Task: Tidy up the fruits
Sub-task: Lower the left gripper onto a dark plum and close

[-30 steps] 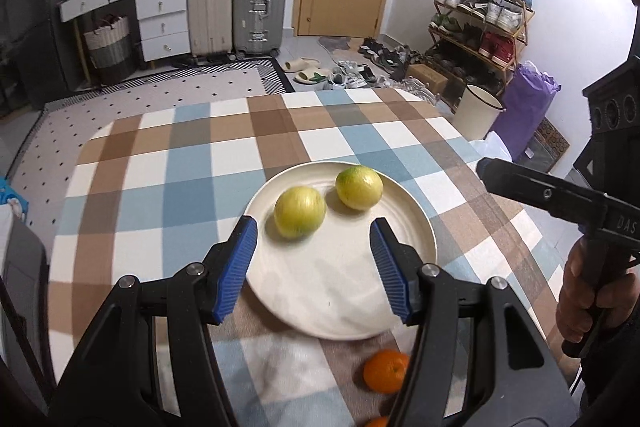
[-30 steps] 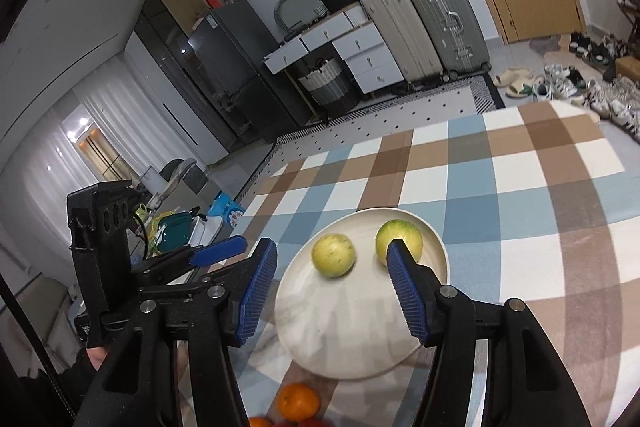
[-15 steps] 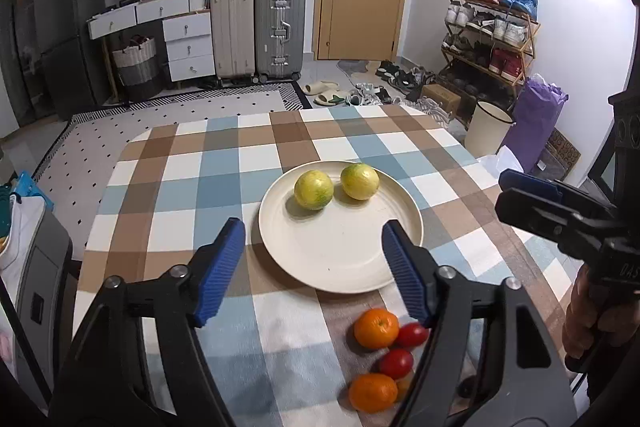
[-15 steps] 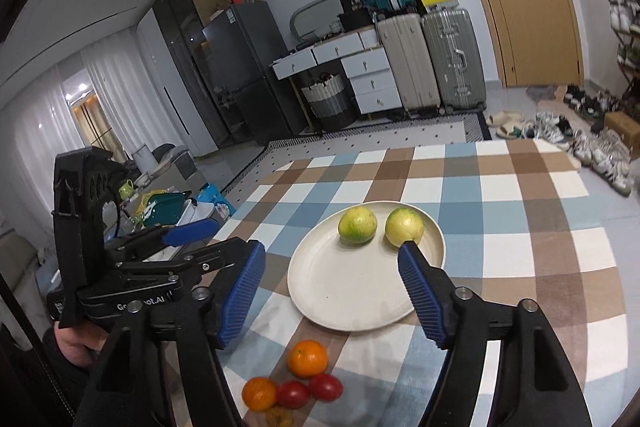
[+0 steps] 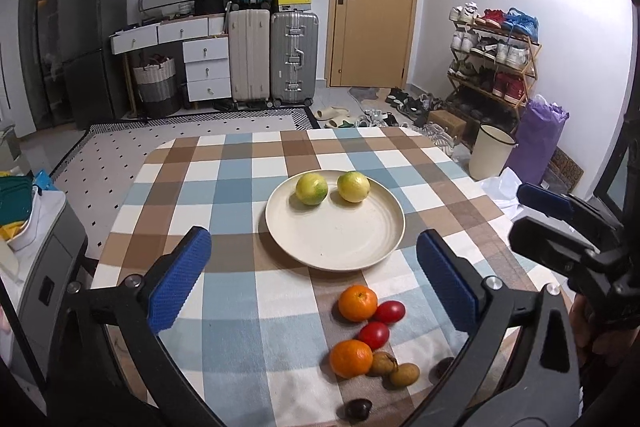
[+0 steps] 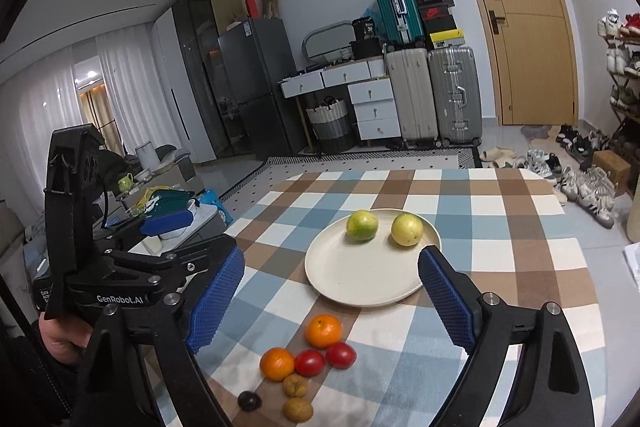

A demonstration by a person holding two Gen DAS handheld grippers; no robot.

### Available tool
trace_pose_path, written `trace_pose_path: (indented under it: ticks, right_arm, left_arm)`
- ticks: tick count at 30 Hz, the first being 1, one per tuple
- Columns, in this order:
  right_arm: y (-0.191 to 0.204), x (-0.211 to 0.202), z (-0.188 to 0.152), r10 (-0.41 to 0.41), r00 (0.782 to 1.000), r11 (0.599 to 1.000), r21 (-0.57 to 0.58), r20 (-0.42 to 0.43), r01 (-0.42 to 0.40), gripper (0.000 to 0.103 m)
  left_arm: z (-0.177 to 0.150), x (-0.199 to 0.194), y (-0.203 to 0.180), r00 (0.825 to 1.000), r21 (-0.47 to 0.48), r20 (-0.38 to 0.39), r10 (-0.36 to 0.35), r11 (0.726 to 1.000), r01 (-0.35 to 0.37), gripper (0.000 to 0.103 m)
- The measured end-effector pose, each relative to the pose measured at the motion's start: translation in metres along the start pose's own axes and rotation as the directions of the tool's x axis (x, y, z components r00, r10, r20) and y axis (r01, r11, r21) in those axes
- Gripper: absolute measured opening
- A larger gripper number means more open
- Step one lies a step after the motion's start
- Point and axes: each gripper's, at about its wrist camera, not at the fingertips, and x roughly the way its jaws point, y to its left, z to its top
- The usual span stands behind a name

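A cream plate (image 5: 335, 243) (image 6: 360, 279) on the checked tablecloth holds two yellow-green citrus fruits (image 5: 311, 188) (image 6: 361, 225), the second (image 5: 353, 186) (image 6: 406, 229) to the right. Nearer me lie two oranges (image 5: 357, 303) (image 6: 323, 331), two red tomatoes (image 5: 373, 335) (image 6: 309, 363), small brown fruits (image 5: 404, 374) (image 6: 297, 409) and a dark one (image 6: 249, 400). My left gripper (image 5: 320, 279) hangs above the table short of the plate, its jaws opening with nothing between them. My right gripper (image 6: 332, 303) is likewise opening and empty, over the loose fruit.
The table's far edge (image 5: 280, 135) meets a patterned rug. Suitcases (image 5: 294, 57) and drawers stand at the back wall, a shoe rack (image 5: 492, 59) and a pale bin (image 5: 490, 155) to the right. A cluttered side unit (image 6: 172, 211) sits left of the table.
Both grippers have pulled back and up from the plate, and their jaws have spread wider. The loose oranges, tomatoes and small fruits have come into view near me.
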Motion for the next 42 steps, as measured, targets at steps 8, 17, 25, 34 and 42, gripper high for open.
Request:
trace_pose_path:
  ticks: [8, 17, 25, 34, 42]
  right_arm:
    - [0.008, -0.027, -0.016, -0.012, 0.999, 1.0, 0.004, 0.034, 0.012, 0.095]
    - [0.008, -0.035, -0.041, -0.034, 0.999, 0.999, 0.013, 0.013, 0.034, 0.098]
    - [0.001, -0.033, -0.066, -0.037, 0.999, 0.998, 0.046, -0.035, 0.039, 0.099]
    - [-0.006, -0.029, -0.085, -0.037, 0.996, 0.996, 0.078, -0.078, 0.043, 0.099]
    - [-0.006, -0.024, -0.096, -0.033, 0.994, 0.996, 0.083, -0.107, 0.042, 0.098]
  left_arm:
    - [-0.022, -0.021, -0.001, 1.0, -0.023, -0.002, 0.012, 1.0, -0.012, 0.102]
    - [-0.06, -0.014, 0.006, 0.998, -0.072, -0.066, -0.005, 0.997, 0.0, 0.102]
    - [-0.099, 0.011, 0.007, 0.988, -0.098, -0.153, -0.033, 0.995, 0.018, 0.102]
    - [-0.134, 0.036, 0.006, 0.971, -0.104, -0.236, -0.049, 0.994, 0.025, 0.102]
    - [-0.15, 0.054, -0.005, 0.95, -0.061, -0.308, -0.045, 0.998, 0.027, 0.1]
